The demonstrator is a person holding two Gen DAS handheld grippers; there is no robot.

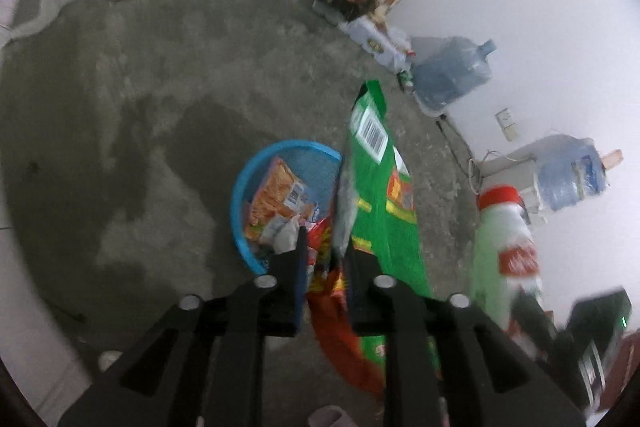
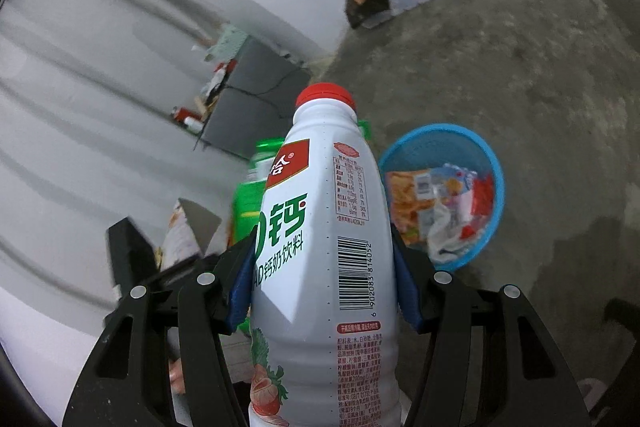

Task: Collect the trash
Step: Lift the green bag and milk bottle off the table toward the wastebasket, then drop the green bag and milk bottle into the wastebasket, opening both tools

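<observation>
In the left wrist view the left gripper, jaws parted, has a green snack bag and red wrapper loose between them over the blue basket's near rim; in the right wrist view the right gripper clamps a white milk-drink bottle beside the basket's rim, seemingly the drop-off step, next needing the bottle over the basket before release.

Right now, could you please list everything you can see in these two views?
Basket: one, blue, on the concrete floor, holding wrappers.
Orange wrapper: one, inside the basket.
Green wrapper: one, green with a barcode, standing up between the left tongs' fingers; whether they press it is unclear.
Red wrapper: one, hanging below the green one.
Milk bottle: one, white with red cap, clamped in the right tongs.
Water jugs: two, blue, by the wall.
Cardboard boxes: a few, by the wall.
Left tongs: black, above the basket.
Right tongs: black, blue pads.
</observation>
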